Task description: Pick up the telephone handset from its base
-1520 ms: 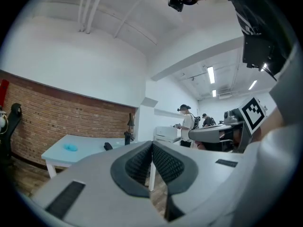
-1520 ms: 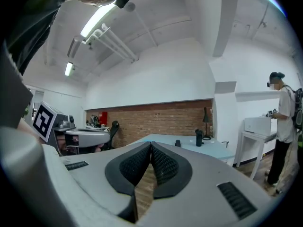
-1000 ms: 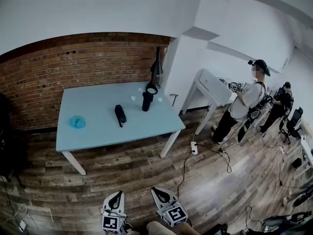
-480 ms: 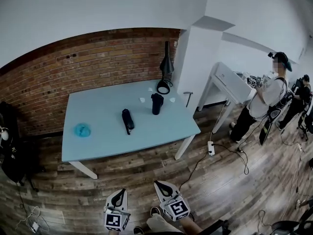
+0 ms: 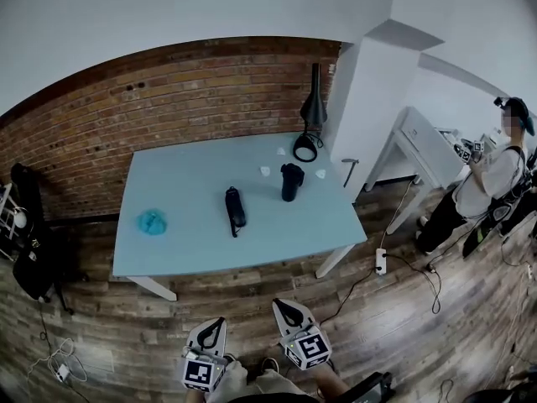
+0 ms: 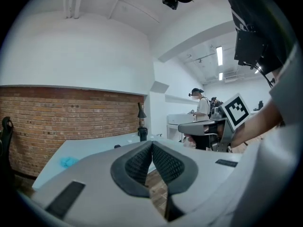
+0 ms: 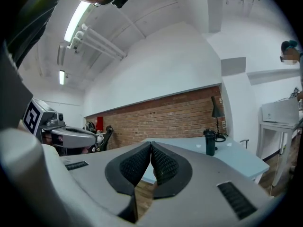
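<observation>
Blue cloth (image 5: pixel 152 221) lies left on the table (image 5: pixel 189 170); black lamp (image 5: pixel 312 112) at its far edge.

L gripper (image 5: pixel 216 326) & R gripper (image 5: pixel 286 310) sit side by side, low in head view, both pointing fwd, approx level. Jaws on each closed tight (nothing between them).

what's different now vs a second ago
The view has closed in on the table: it shows larger and further right, and the bystander has slid to the right edge. Both the left gripper and the right gripper stay shut and empty, nothing taken. The telephone, black container, lamp and blue cloth lie where they were.
</observation>
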